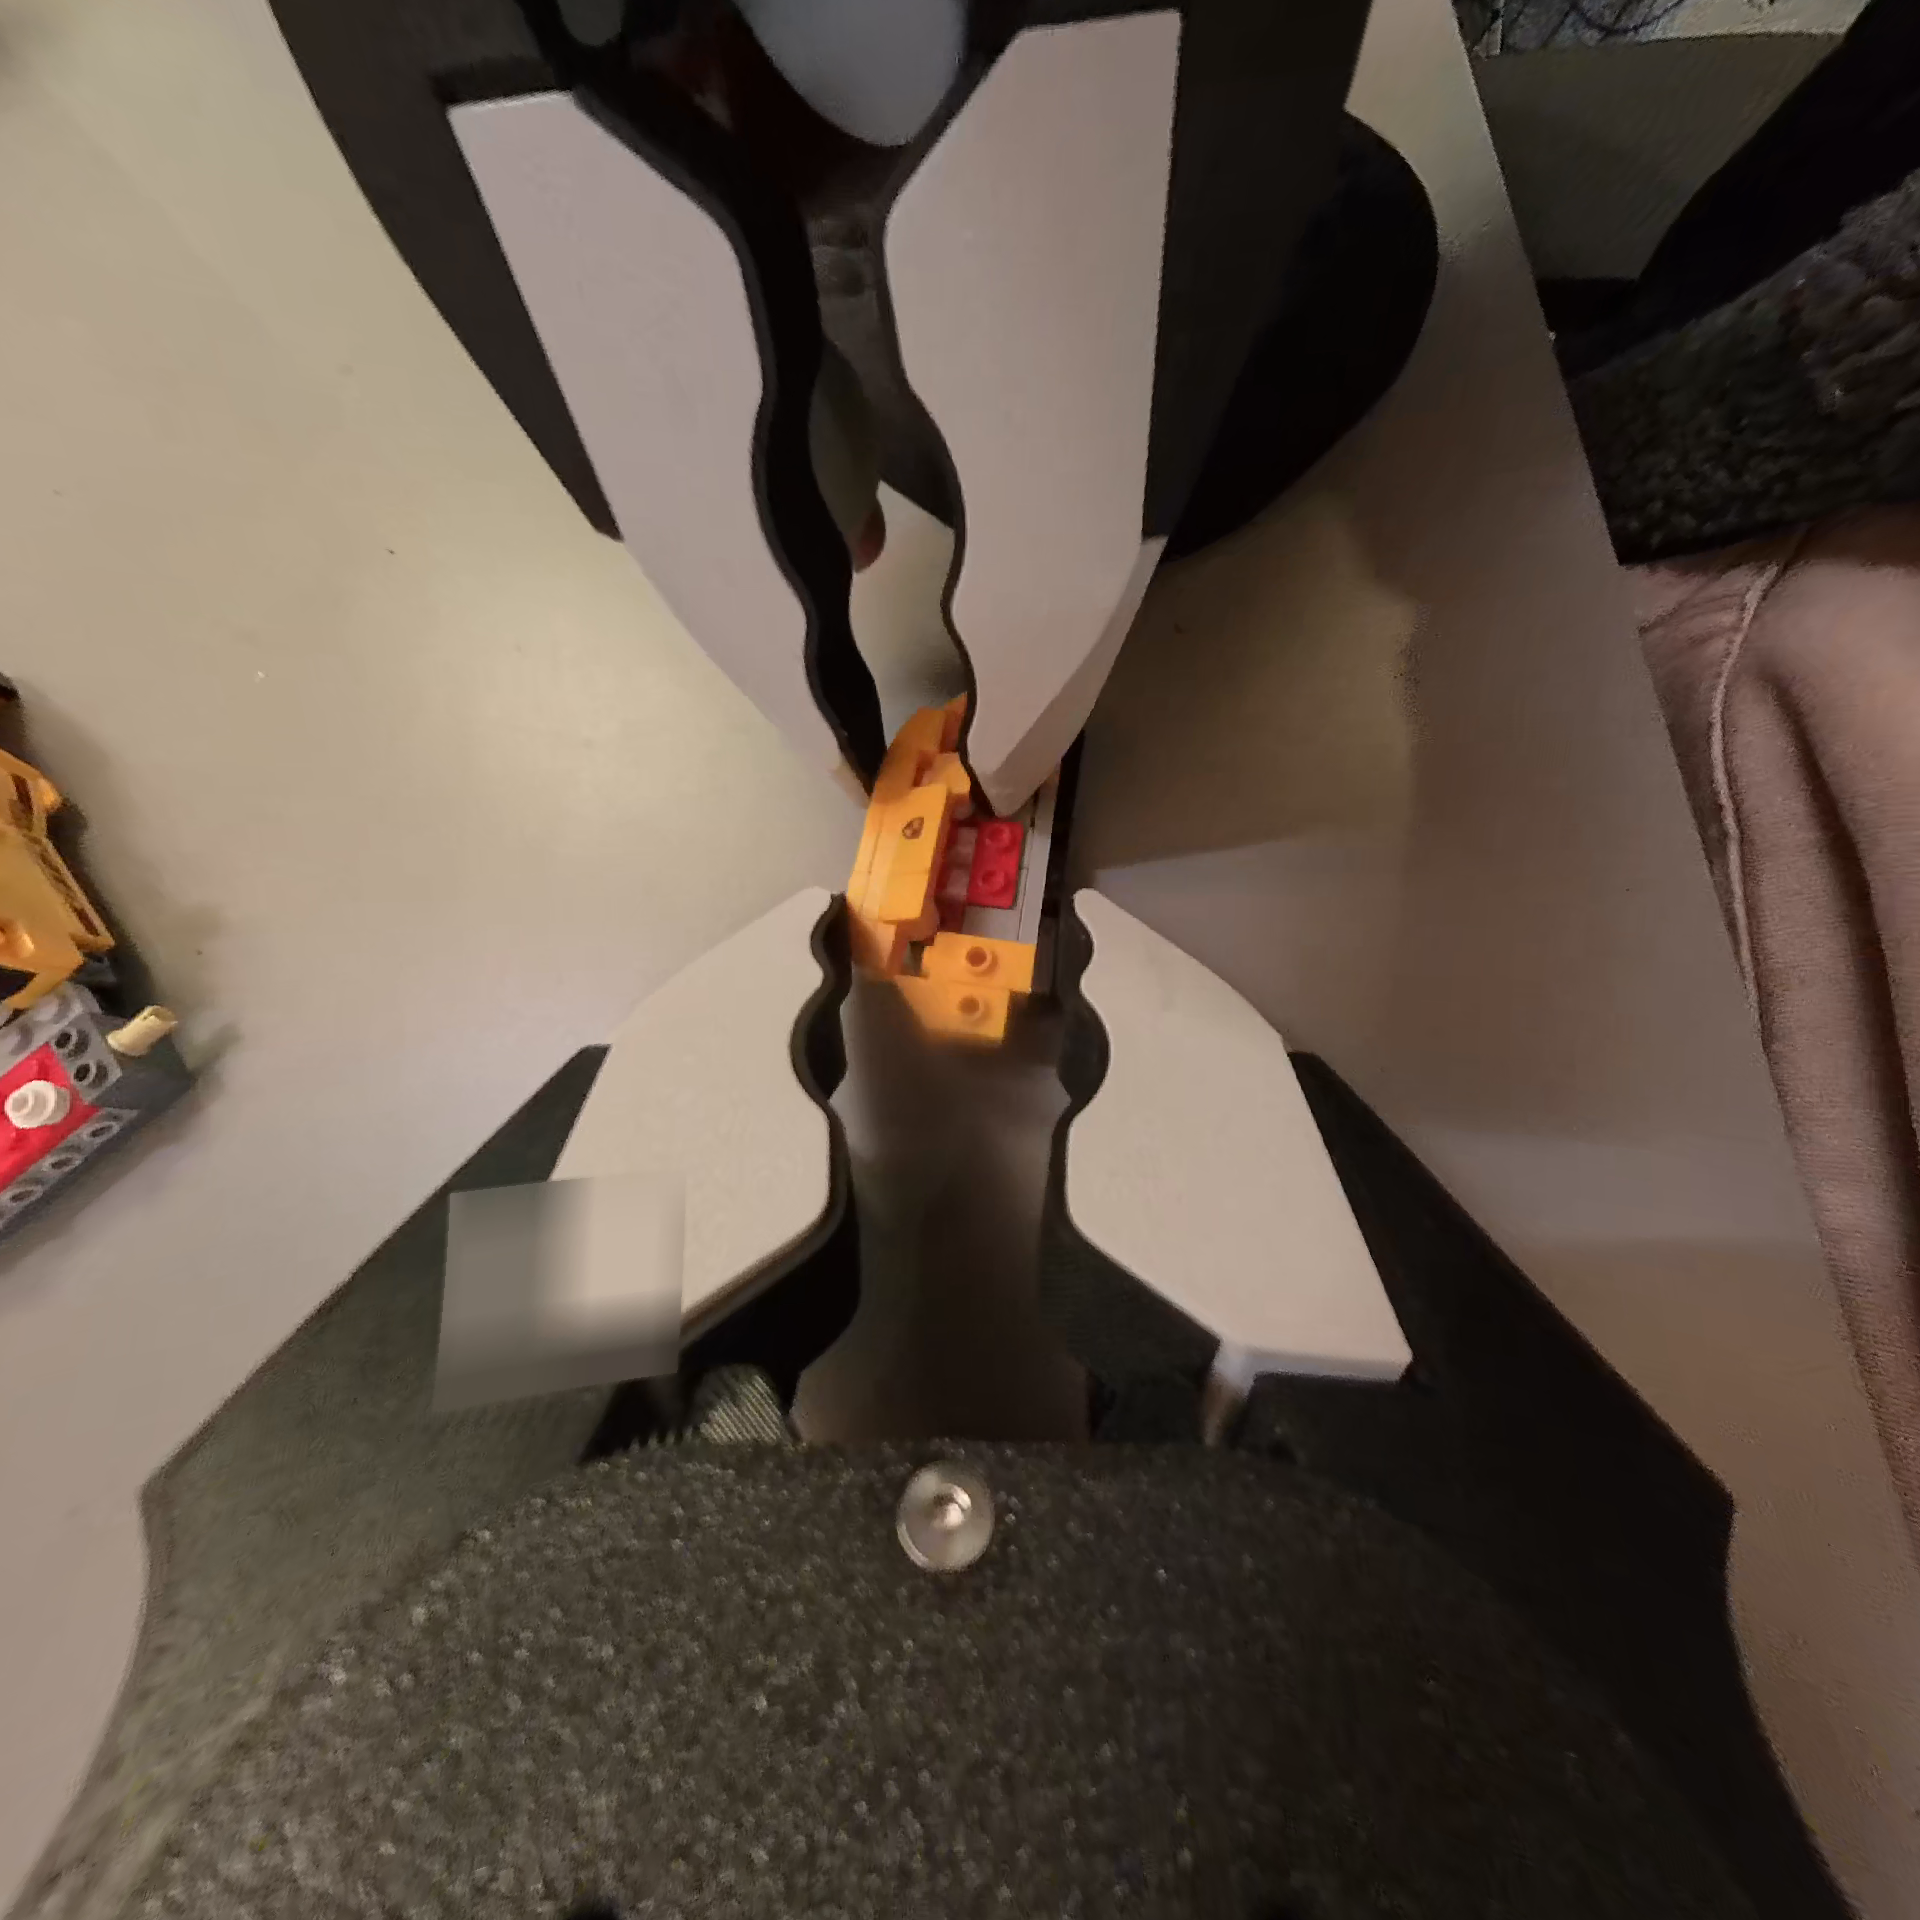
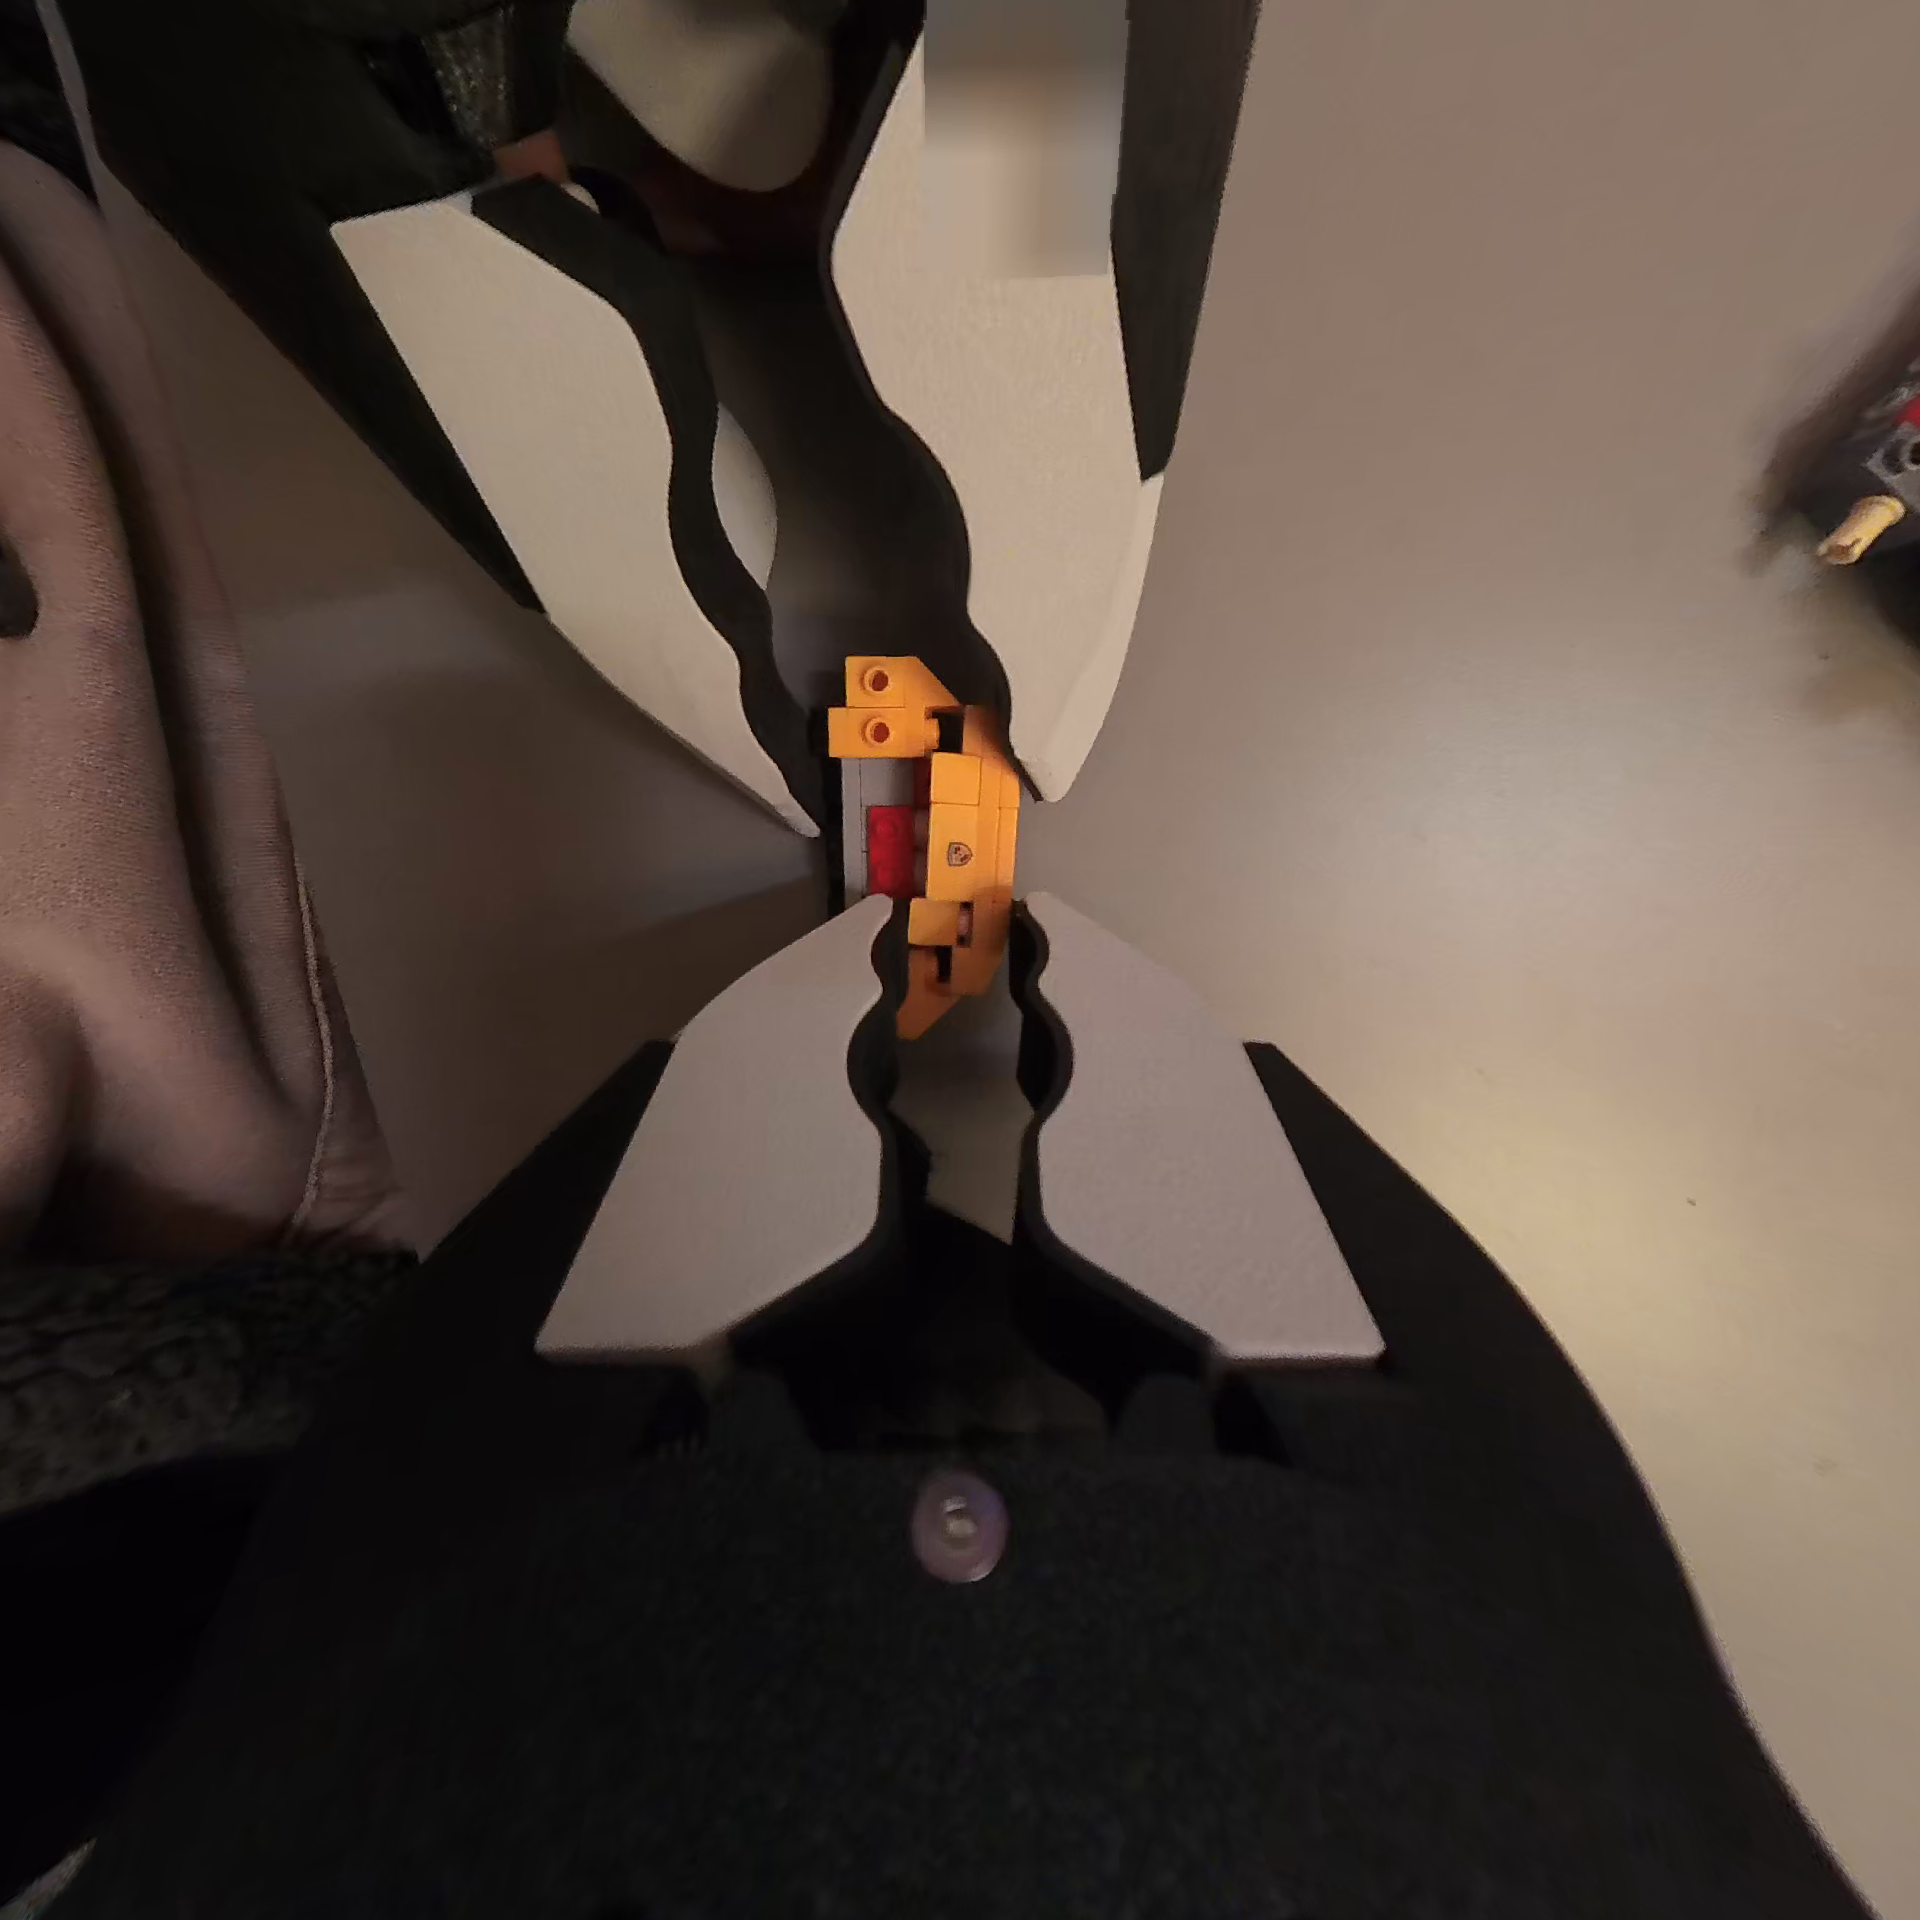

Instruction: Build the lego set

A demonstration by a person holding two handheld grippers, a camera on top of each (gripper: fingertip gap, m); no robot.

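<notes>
Pinching the yellow lego sub-assembly (image 1: 940, 883) from opposite ends over the table (image 1: 312, 520), left gripper (image 1: 951, 925) and right gripper (image 2: 956, 925) are both clamped on it (likely bracing it for pressing), larger build (image 1: 52, 987) well apart.

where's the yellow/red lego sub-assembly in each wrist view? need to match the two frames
Left wrist view: yellow lego assembly sits just above centre, pinched between the left gripper from below and the right gripper from above.
Right wrist view: the assembly is at centre, right gripper below it, left gripper coming in from above.
Shared landmark: the red brick set in the assembly's grey strip.
</notes>
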